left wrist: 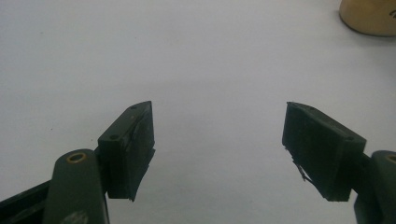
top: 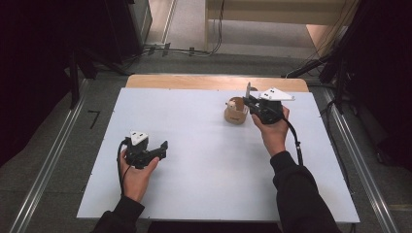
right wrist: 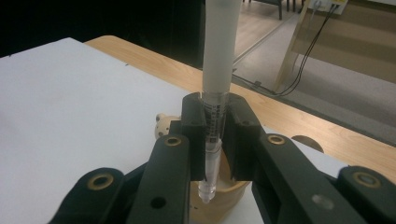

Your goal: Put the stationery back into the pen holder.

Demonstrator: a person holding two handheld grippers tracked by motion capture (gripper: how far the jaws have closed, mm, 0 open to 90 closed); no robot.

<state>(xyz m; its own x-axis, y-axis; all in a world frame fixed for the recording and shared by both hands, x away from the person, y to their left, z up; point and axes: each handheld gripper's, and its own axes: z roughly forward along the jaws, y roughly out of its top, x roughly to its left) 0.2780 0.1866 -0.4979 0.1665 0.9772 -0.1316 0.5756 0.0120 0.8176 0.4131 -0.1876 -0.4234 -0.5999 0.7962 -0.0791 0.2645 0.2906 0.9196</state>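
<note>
Two grippers at work. Right gripper [right wrist: 215, 135] had its jaws clamped on a slim white pen with clear tip [right wrist: 218, 70], held upright, tip over the tan wooden cup [top: 235, 115], likely for dropping in. Left gripper [left wrist: 217, 149] rested on the white table [top: 204, 160], jaws apart, empty.

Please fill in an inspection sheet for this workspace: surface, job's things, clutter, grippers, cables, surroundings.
Surface: white board on a wooden table.
Job's things: pen upright, tip over the tan holder; the holder has a small bear figure.
Clutter: nothing seen.
Grippers: right gripper shut on the pen; left gripper open, empty, low over the board.
Cables: one trails from each gripper; more lie on the floor beyond the table.
Surroundings: dark sides, metal floor rails.
</note>
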